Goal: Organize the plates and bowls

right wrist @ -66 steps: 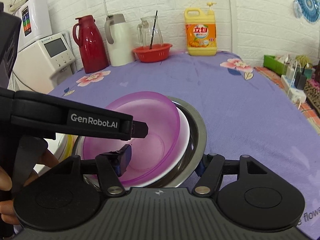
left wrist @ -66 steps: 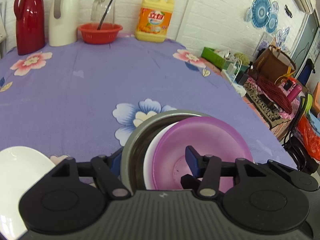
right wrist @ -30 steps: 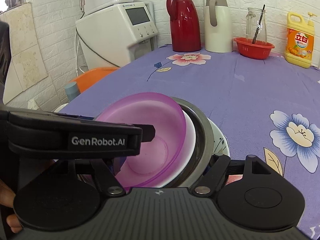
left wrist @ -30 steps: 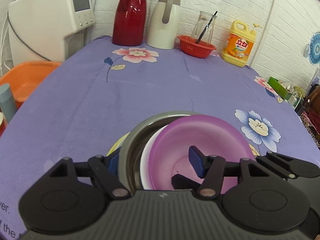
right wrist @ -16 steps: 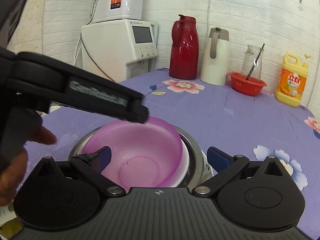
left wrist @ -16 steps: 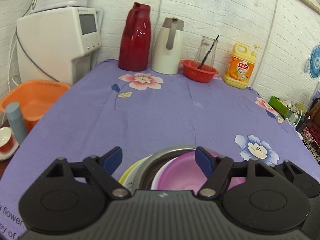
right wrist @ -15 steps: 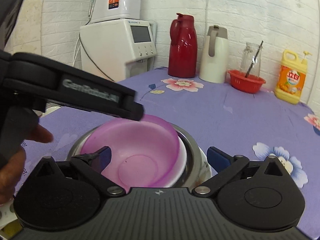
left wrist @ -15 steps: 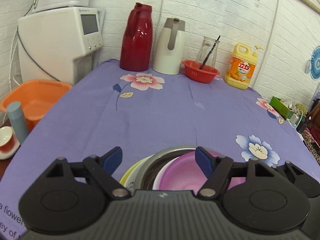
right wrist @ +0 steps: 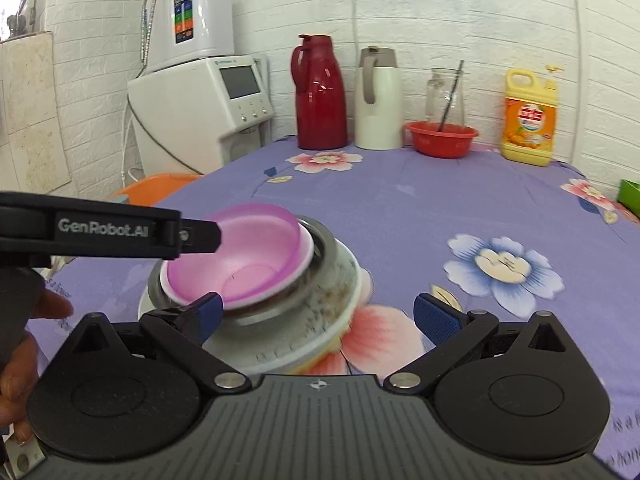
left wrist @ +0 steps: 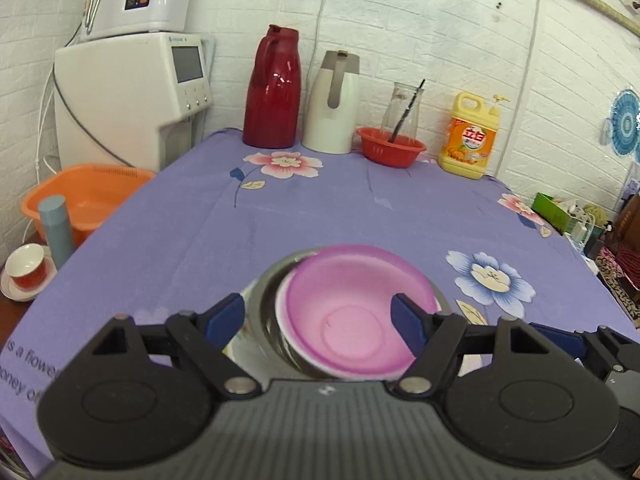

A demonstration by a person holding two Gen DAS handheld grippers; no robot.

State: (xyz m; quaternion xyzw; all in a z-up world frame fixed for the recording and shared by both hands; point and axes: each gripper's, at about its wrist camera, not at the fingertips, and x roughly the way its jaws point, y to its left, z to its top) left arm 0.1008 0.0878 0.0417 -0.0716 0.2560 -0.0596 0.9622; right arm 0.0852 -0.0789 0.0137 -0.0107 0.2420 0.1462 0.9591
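Observation:
A stack stands on the purple flowered tablecloth: a pink-purple bowl (left wrist: pixel 348 312) (right wrist: pixel 244 260) inside a white bowl, inside a steel bowl (left wrist: pixel 268 300) (right wrist: pixel 320 240), on white plates (right wrist: pixel 320 336) with a yellow one under them. My left gripper (left wrist: pixel 318 318) is open and empty, its blue pads either side of the stack, just above it. My right gripper (right wrist: pixel 318 314) is open and empty, held back from the stack's near side. The left gripper's body (right wrist: pixel 100 232) crosses the right wrist view.
At the table's far edge stand a red thermos (left wrist: pixel 272 88), a white jug (left wrist: pixel 332 104), a red bowl with a glass jar (left wrist: pixel 390 146) and a yellow detergent bottle (left wrist: pixel 470 138). An orange basin (left wrist: pixel 84 196), a cup and a water dispenser are off the left edge.
Both grippers let go of the stack about a second ago, opened wide and have since pulled up and back. The stack rests on the table, the plates under it now showing.

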